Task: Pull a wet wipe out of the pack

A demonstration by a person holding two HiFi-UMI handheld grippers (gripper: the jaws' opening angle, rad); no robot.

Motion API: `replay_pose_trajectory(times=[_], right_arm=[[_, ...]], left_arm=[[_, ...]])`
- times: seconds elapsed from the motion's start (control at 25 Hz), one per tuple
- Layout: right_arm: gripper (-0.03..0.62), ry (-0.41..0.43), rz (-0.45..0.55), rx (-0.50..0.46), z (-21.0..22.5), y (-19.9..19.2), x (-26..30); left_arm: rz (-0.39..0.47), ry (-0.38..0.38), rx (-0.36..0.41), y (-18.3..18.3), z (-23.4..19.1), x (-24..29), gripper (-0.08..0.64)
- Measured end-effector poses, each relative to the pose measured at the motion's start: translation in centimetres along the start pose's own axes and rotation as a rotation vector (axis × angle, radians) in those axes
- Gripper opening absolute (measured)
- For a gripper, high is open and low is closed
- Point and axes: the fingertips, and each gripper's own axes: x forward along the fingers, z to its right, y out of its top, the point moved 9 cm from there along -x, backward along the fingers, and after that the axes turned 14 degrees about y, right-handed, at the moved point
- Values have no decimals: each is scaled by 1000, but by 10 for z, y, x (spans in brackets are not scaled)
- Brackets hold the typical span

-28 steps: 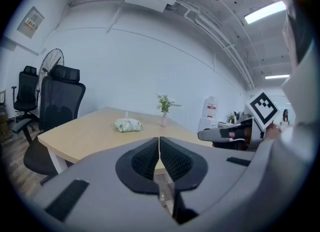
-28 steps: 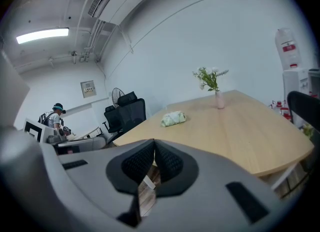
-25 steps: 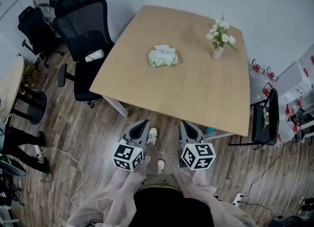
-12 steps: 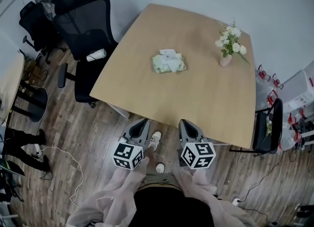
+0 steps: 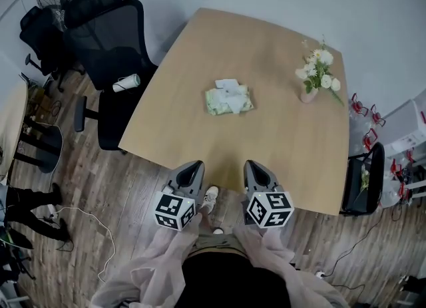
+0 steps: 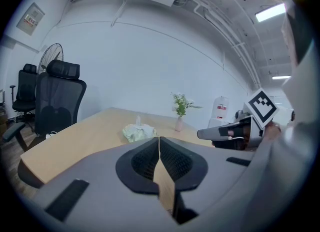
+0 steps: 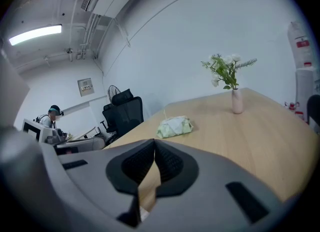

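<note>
Pack (image 5: 228,99): lies flat mid-table, at 12 o'clock from both grippers and well apart from them. White wipe (image 5: 228,85) pokes up from the top opening, likely left proud to offer a pinch point.

Table (image 5: 266,134): bare apart from pack and vase (image 5: 309,94), which stands at 3 o'clock of the pack, near the far right edge and clear of any reach line. Black chair (image 5: 110,40) at 10 o'clock of the pack, off the table.

Left gripper (image 5: 193,167): jaws pressed together, nothing between the pads. Hangs just over the near table edge, at 6 o'clock of the pack, aimed toward it.

Right gripper (image 5: 255,165): jaws likewise closed on nothing. Sits just beside the left, level with it, pointing the same way.

Reading: approach stage, nothing touched yet. Closed jaws probably just a carrying posture, with nothing yet to hold. Paired side-by-side stance suggests a two-handed plan: one to pin the pack, one to pluck the wipe. Calls for spreading the jaws before arrival. Risk: light pack lifting with the wipe if not held down.
</note>
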Motion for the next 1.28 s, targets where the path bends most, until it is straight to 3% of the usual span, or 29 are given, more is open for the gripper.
replay_pose_trajectory(times=[0.68, 1.28], right_arm=[[12, -63, -2, 26, 33, 32, 72], [15, -110, -18, 37, 61, 40, 117]], left_arm=[[-38, -68, 7, 26, -46, 85, 15], [-76, -124, 15, 27, -68, 147, 15]])
